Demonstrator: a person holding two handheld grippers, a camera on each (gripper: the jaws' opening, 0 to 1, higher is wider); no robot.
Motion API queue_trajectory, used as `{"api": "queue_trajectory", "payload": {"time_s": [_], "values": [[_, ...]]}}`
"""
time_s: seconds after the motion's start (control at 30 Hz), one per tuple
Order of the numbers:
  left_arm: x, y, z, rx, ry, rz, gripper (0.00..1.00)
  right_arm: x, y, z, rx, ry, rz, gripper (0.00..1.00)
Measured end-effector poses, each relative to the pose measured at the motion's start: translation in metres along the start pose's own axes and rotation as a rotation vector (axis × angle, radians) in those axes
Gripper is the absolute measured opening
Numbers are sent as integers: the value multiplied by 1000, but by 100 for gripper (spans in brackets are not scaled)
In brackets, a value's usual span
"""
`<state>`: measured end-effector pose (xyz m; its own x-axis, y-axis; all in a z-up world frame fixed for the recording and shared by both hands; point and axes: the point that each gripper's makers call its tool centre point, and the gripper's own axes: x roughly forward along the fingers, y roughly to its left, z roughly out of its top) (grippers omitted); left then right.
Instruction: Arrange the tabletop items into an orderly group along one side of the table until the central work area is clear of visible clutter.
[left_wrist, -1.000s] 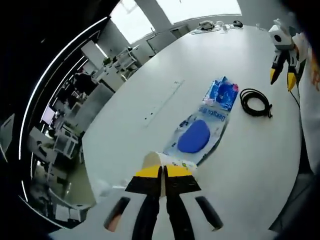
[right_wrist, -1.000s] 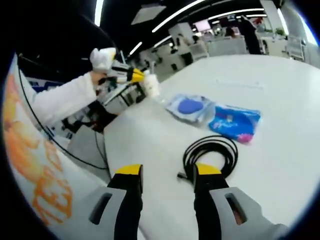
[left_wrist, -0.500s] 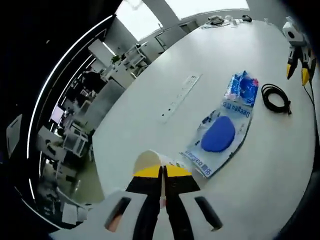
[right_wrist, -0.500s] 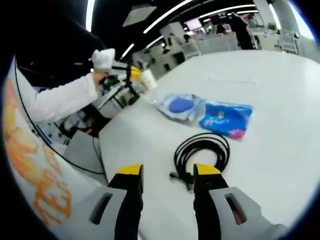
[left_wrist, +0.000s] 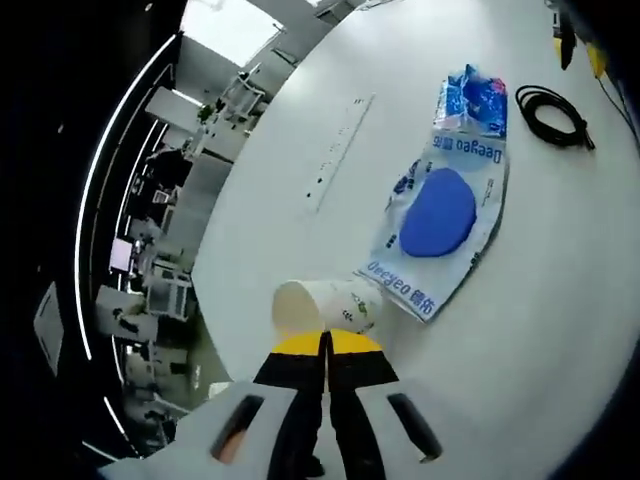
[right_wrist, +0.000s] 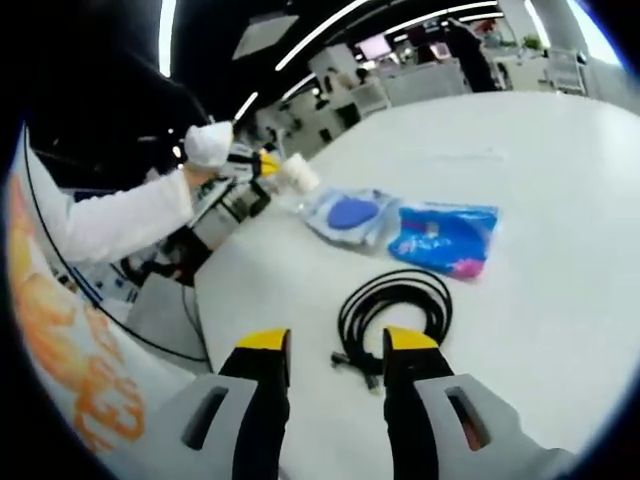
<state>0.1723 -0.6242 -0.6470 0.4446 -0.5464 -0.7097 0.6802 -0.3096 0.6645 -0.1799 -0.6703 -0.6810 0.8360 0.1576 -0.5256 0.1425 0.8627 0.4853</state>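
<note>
1. The left tongs (left_wrist: 325, 345) are closed, their yellow tips pressed together on the side of a white paper cup (left_wrist: 318, 305). In the left gripper view the cup lies tipped on its side, open mouth facing away from the tongs, near the desk (left_wrist: 300, 150) edge.
2. In the right gripper view the left tongs (right_wrist: 268, 165) come in from the left, held by a hand (right_wrist: 208, 145) in a white glove and white sleeve, with the cup (right_wrist: 298, 174) at their tips over the desk edge.
3. Just beside the cup lies a clear pack (left_wrist: 440, 235) with a blue disc inside and printed text; its near corner is close to the cup.
4. A blue packet (left_wrist: 472, 100) lies touching the far end of the pack.
5. A coiled black cable (left_wrist: 550, 110) lies beside the blue packet, apart from it.
6. The right tongs (right_wrist: 325, 345) are open, holding nothing. They hover above the desk with the cable (right_wrist: 392, 312) just ahead of their tips.
7. A long flat white strip (left_wrist: 338, 150) lies farther in on the desk, well apart from the pack.
</note>
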Motion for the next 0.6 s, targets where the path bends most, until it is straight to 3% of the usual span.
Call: {"api": "queue_trajectory", "payload": {"time_s": [0.17,0.23,0.33,0.43,0.5,0.6], "values": [[-4,-7,-1,126,59,2,0,3,-2,-1,19,6,5,34],[-2,-15,-4,257,112,15,0,4,-2,-1,21,7,8,34],[2,-24,-5,388,150,23,0,6,-1,1,21,6,12,34],[5,-35,-1,344,132,2,0,6,-1,2,25,2,13,34],[7,-36,0,276,125,1,0,5,-2,2,29,2,12,34],[9,-33,-3,250,126,8,0,5,-4,1,34,5,10,34]]}}
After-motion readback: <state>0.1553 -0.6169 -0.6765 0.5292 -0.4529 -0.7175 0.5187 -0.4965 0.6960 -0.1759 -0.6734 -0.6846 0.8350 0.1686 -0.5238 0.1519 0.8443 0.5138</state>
